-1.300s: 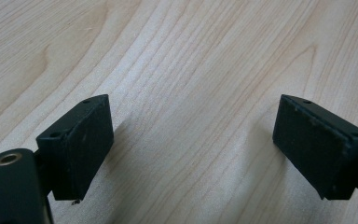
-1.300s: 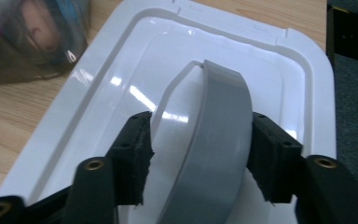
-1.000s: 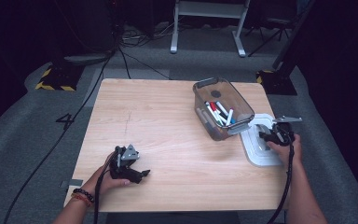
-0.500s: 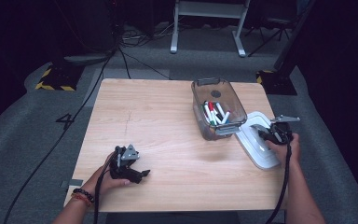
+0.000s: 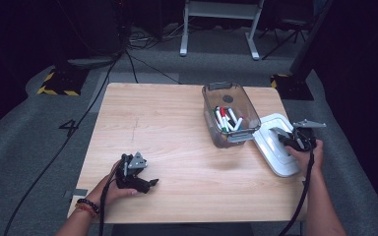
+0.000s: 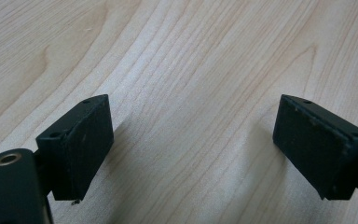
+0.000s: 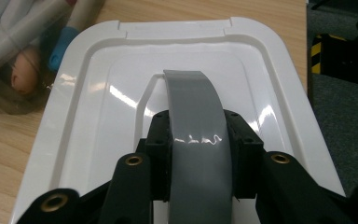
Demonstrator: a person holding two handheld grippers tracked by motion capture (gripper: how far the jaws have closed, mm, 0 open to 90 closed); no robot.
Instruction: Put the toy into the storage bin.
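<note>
One clear bin [image 5: 229, 115] holding several markers [image 5: 226, 119], too jumbled to be counted, one white lid [image 5: 277, 147] and two grippers, left [image 5: 150, 184] and right [image 5: 279, 139], are pictured on one counter [image 5: 177, 128].

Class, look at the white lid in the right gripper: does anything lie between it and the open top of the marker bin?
Nothing visible does. The right gripper is shut on the lid's grey handle; the white lid sits beside the clear bin, whose top is open.
</note>
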